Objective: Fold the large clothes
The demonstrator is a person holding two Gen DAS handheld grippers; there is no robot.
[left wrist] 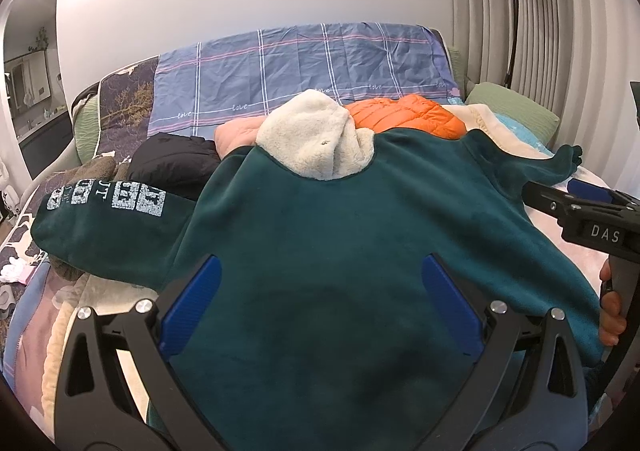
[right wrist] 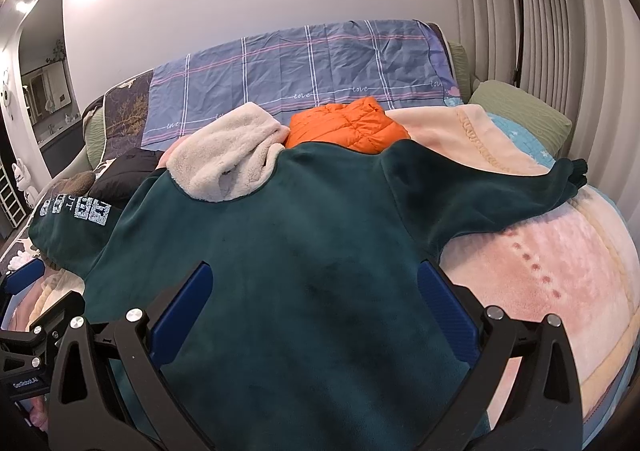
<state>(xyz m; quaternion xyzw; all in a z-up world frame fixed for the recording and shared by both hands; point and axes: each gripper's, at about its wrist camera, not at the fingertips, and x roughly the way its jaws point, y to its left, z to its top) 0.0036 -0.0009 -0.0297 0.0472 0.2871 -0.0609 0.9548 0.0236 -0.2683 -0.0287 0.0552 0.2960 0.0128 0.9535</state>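
Note:
A large dark green fleece hoodie (left wrist: 320,243) lies spread flat, back up, on the bed, with its cream hood (left wrist: 316,139) at the far end. Its left sleeve (left wrist: 108,219) has white print; its right sleeve (left wrist: 520,167) stretches right. The hoodie (right wrist: 280,271) also fills the right wrist view, with its hood (right wrist: 228,163). My left gripper (left wrist: 320,291) is open and empty, hovering over the hoodie's lower back. My right gripper (right wrist: 312,295) is open and empty over the hoodie's lower right part. It also shows side-on in the left wrist view (left wrist: 588,211).
An orange puffer jacket (left wrist: 408,115), a black garment (left wrist: 172,163) and a pink garment (left wrist: 236,135) lie beyond the hoodie. A pink blanket (right wrist: 540,275) covers the bed on the right. A blue checked sheet (left wrist: 304,71) drapes the headboard. A black floor lamp (left wrist: 514,11) stands by the curtain.

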